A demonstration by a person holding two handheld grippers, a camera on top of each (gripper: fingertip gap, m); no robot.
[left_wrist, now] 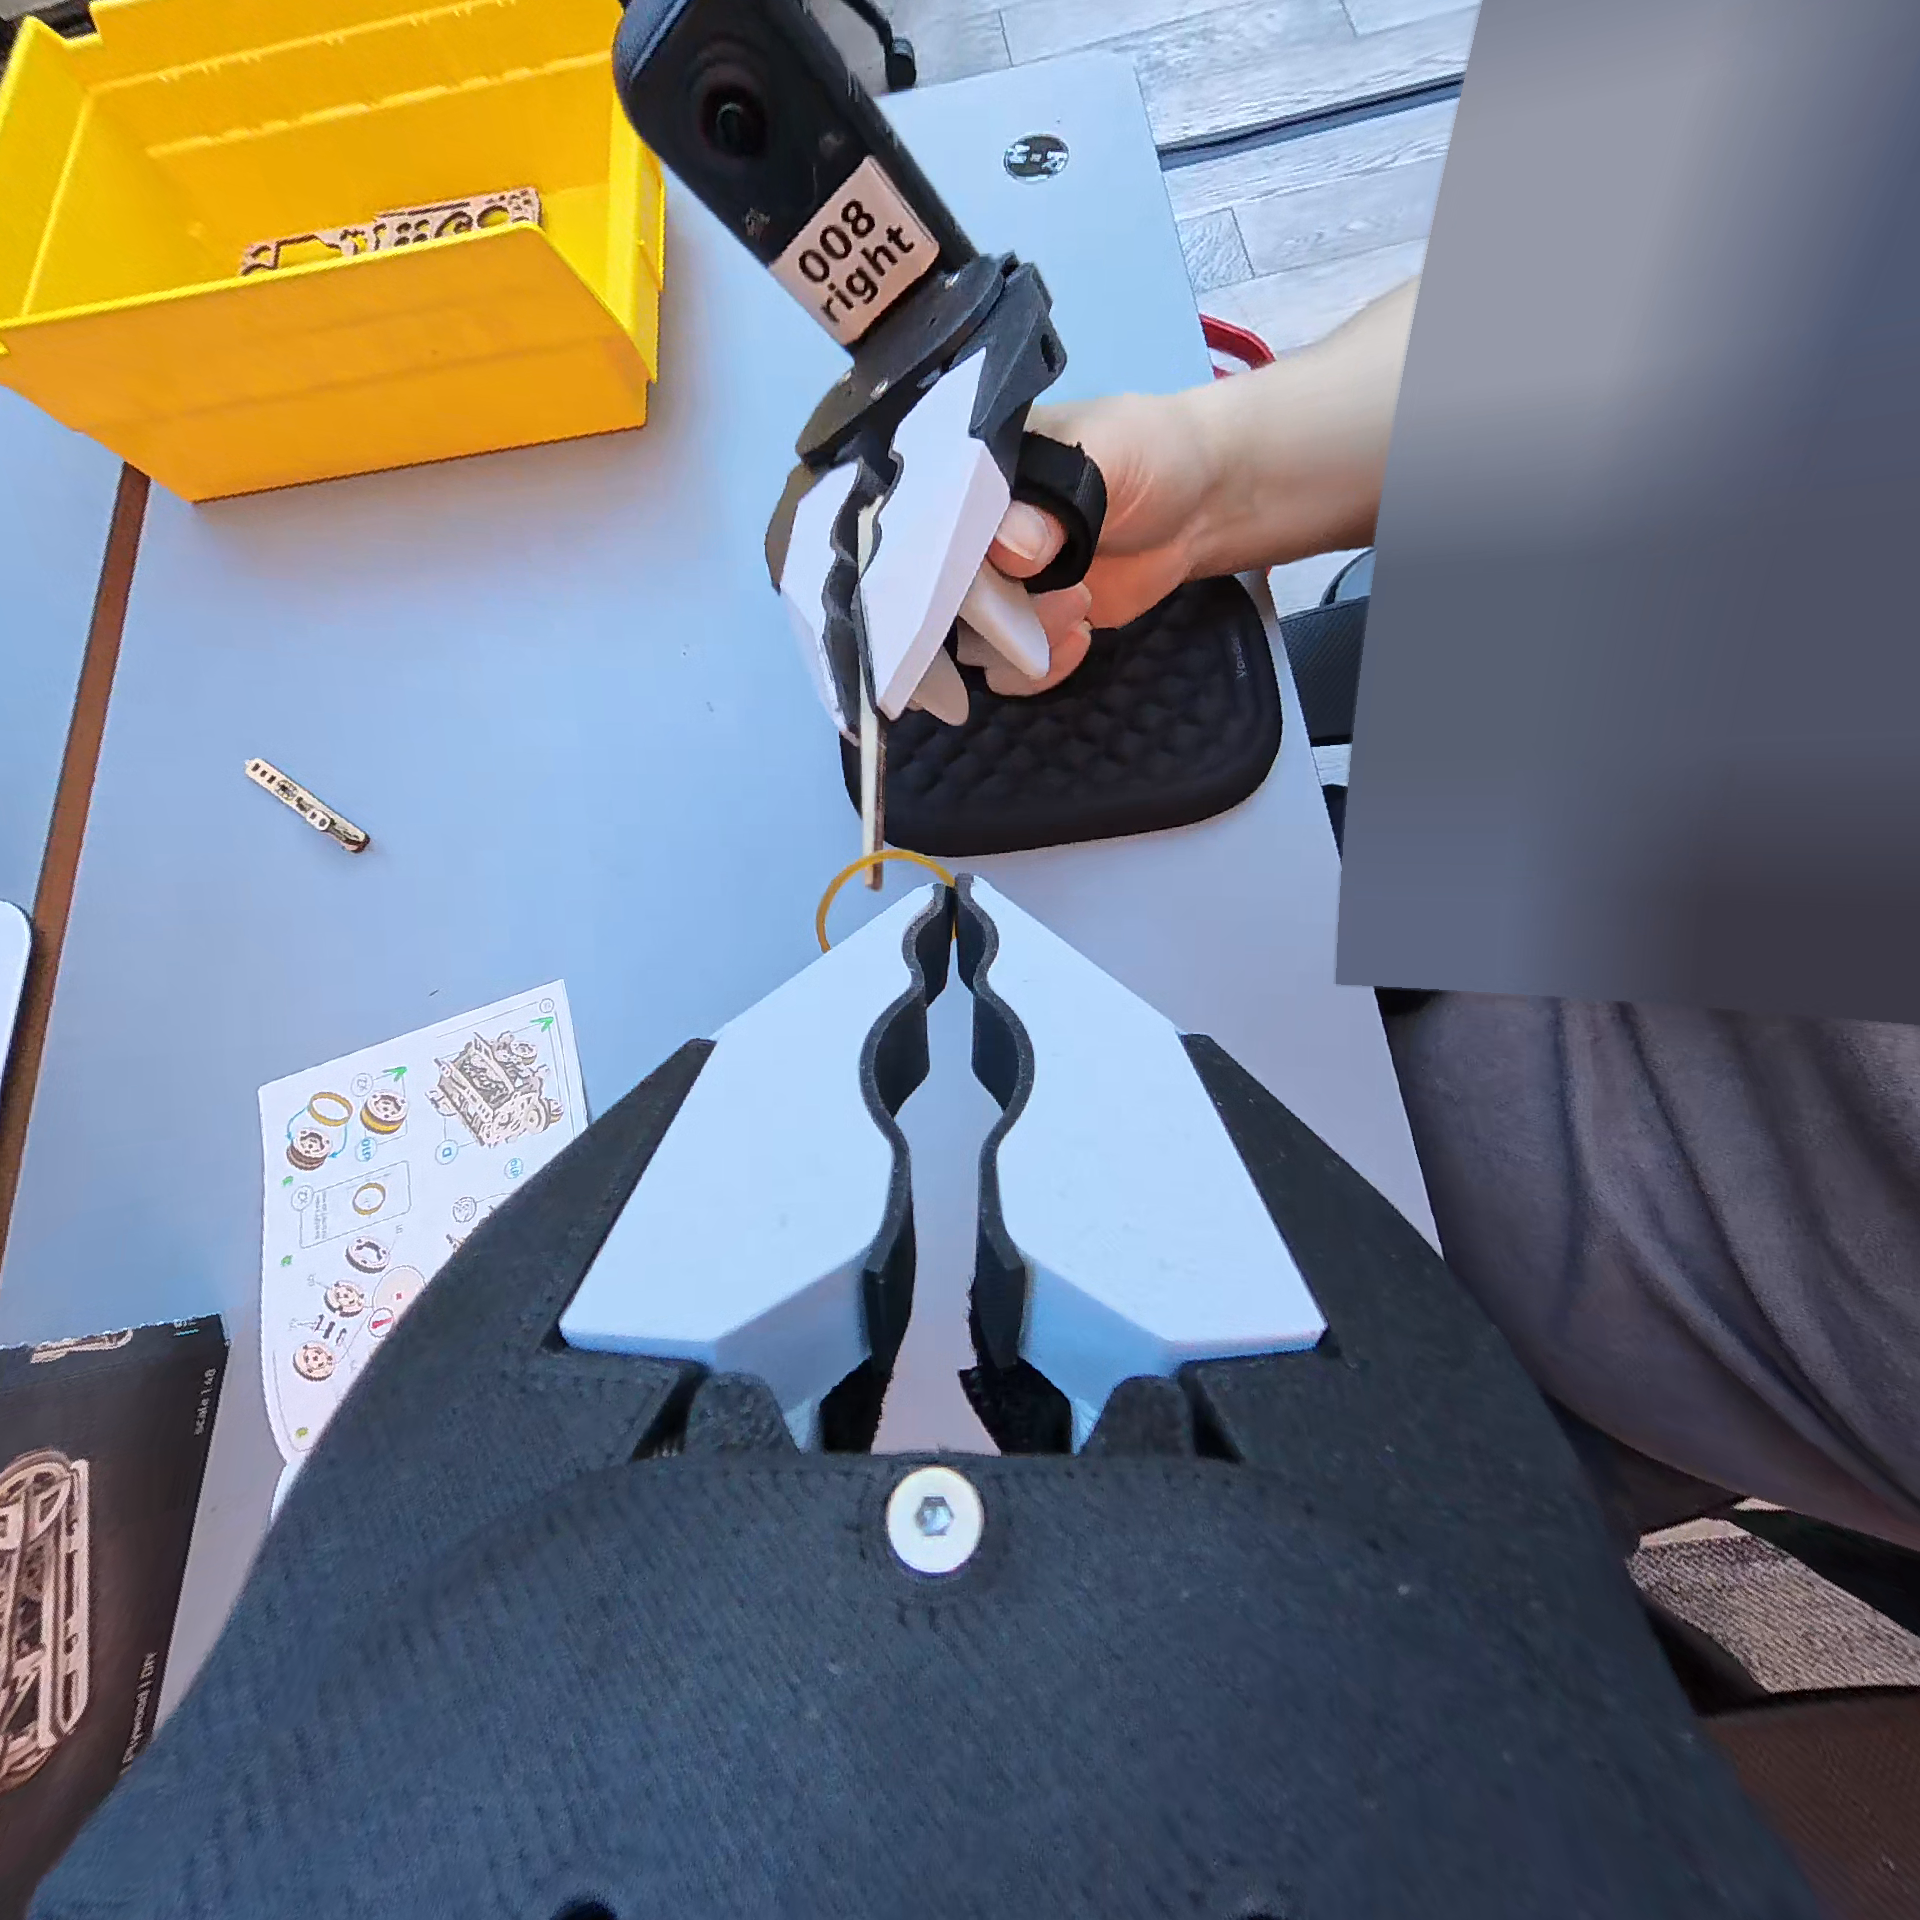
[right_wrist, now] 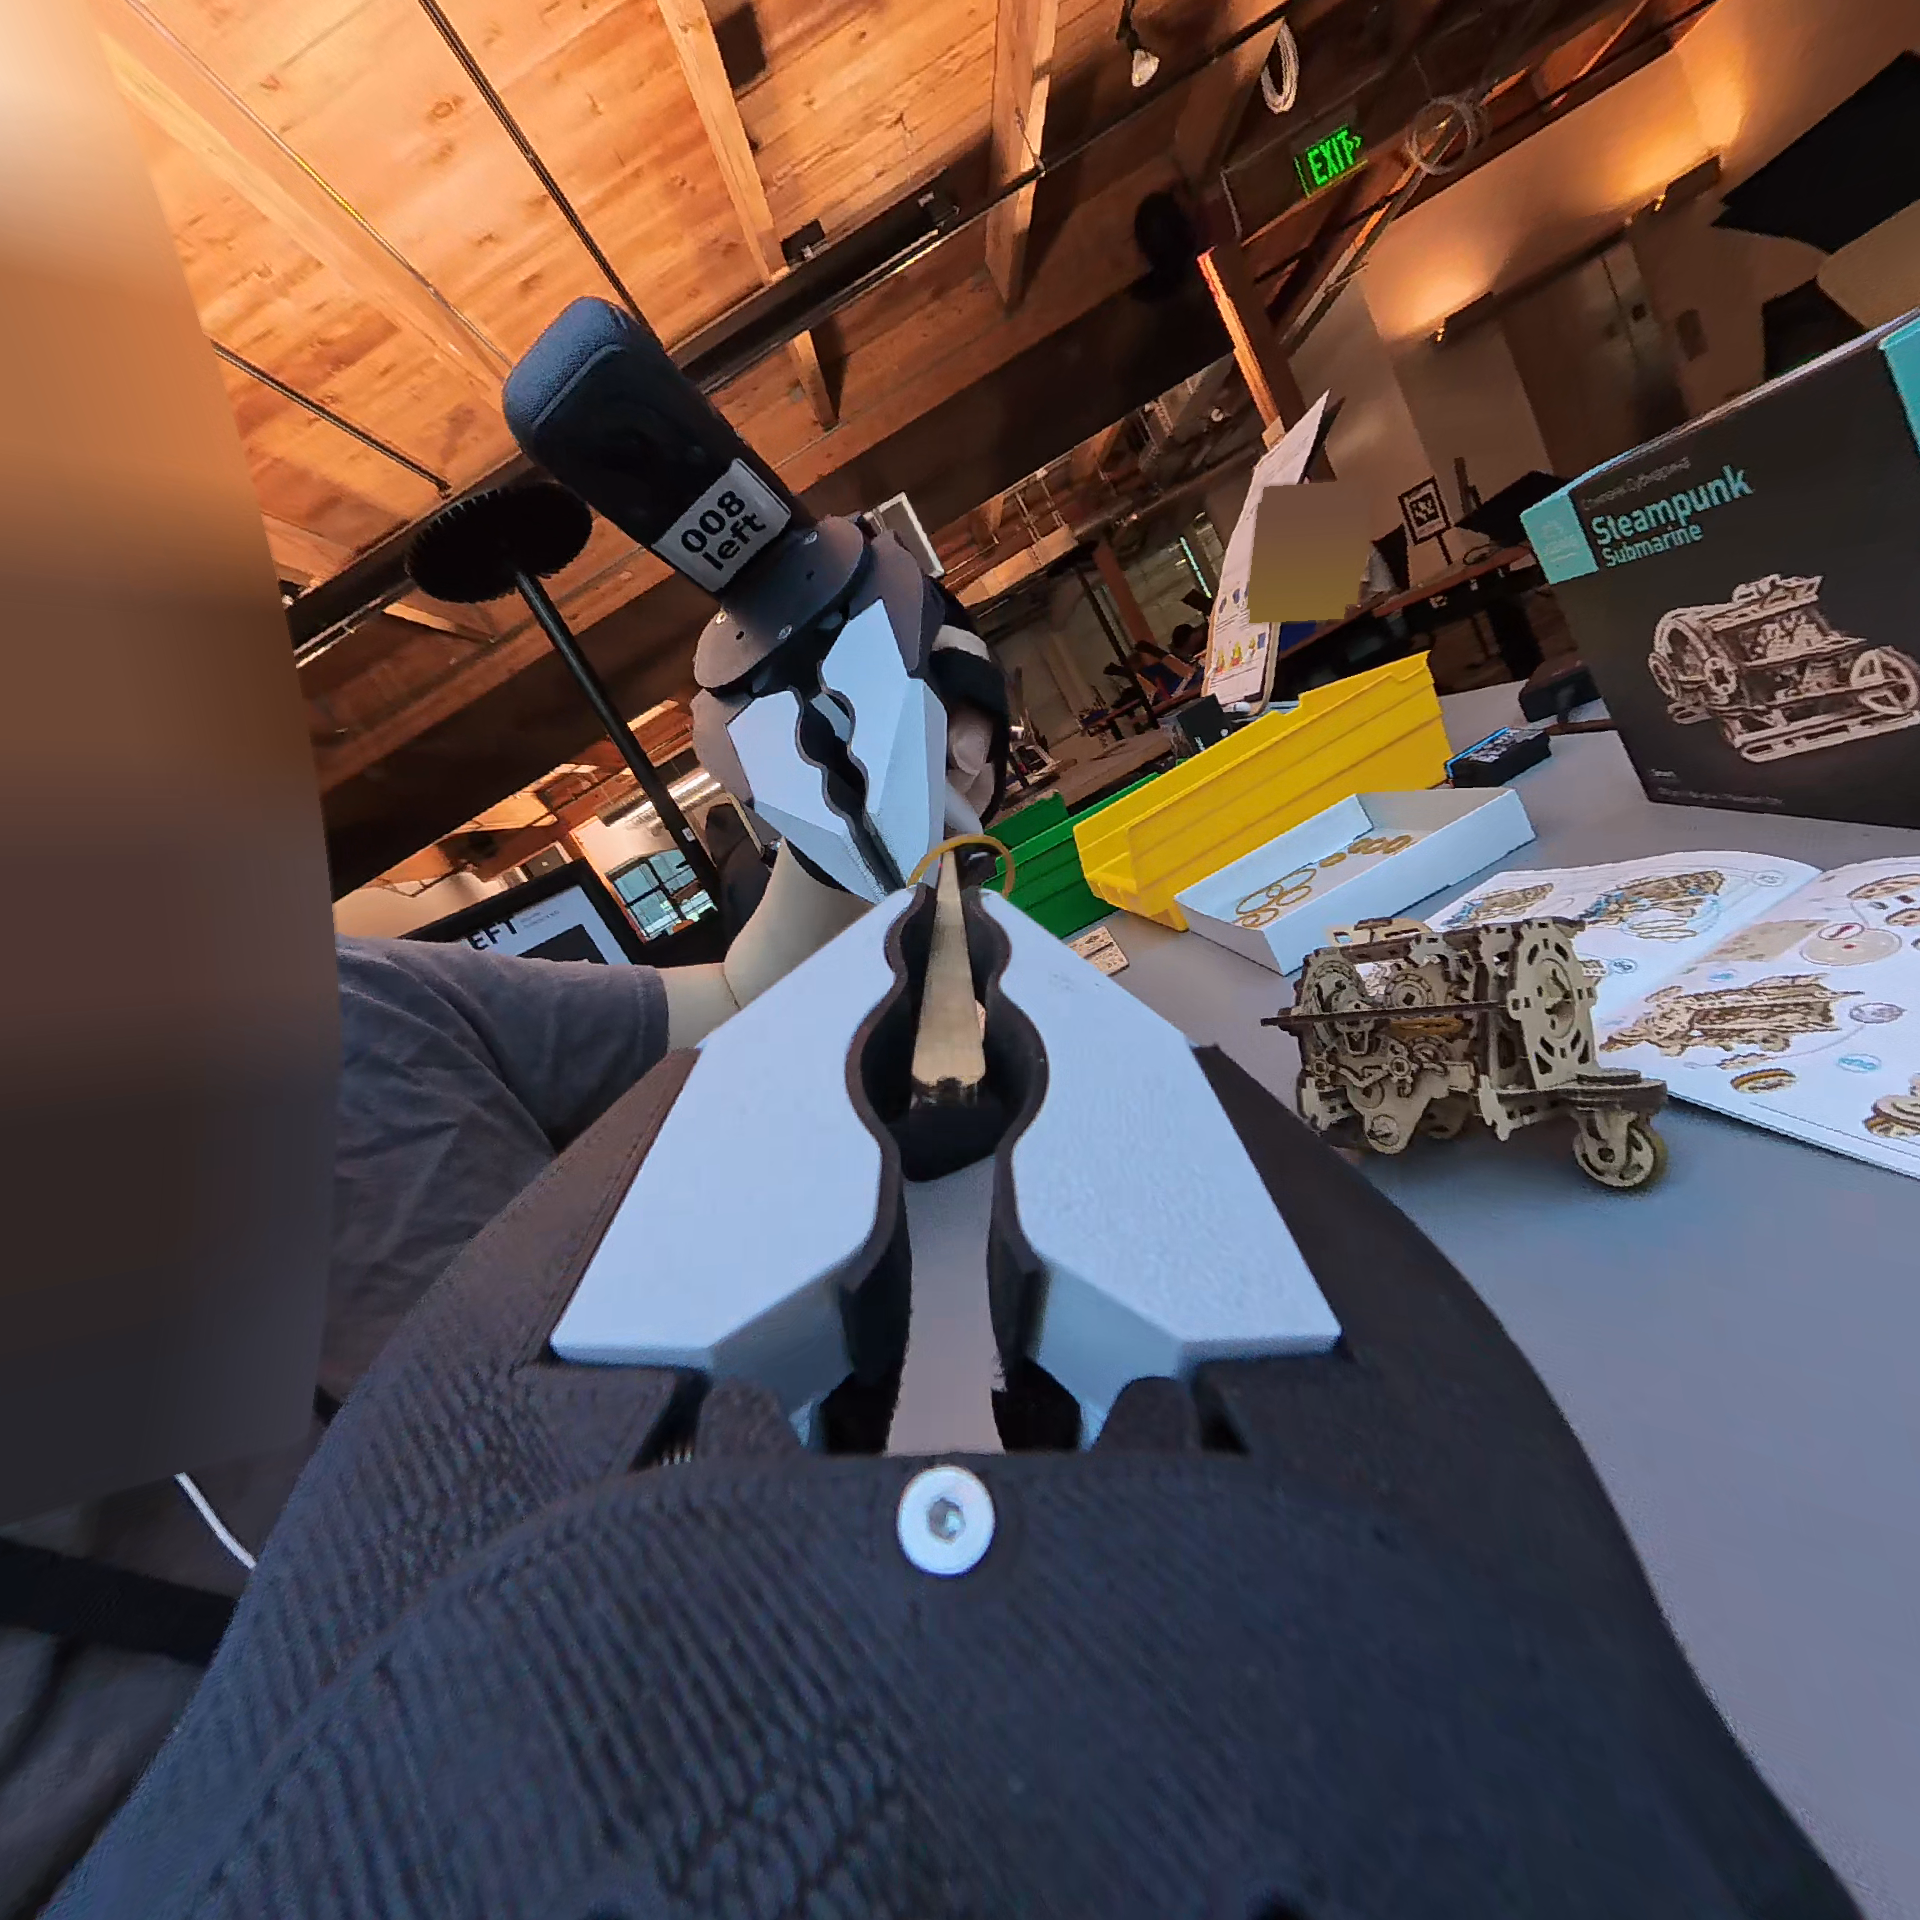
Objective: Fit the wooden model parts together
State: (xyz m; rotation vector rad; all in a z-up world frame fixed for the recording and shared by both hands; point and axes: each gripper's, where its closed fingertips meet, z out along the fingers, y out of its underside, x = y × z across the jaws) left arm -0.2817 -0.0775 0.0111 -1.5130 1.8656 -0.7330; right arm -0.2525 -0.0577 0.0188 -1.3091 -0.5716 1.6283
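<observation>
The wooden part (left_wrist: pixel 871 790), a thin flat pale strip seen edge-on, is clamped in the right gripper (left_wrist: pixel 852 717) above the grey table (left_wrist: pixel 520 644); its tip pokes into a yellow rubber band (left_wrist: pixel 836 894) pinched by the clenched left gripper (left_wrist: pixel 953 896). Just beyond lies a black quilted pad (left_wrist: pixel 1091 727). The half-built wooden model (right_wrist: pixel 1475 1049) stands beside printed instructions (right_wrist: pixel 1766 977). A yellow bin (left_wrist: pixel 312 343) holds a fretted wooden sheet (left_wrist: pixel 416 234); a white tray (right_wrist: pixel 1382 862) holds rings.
</observation>
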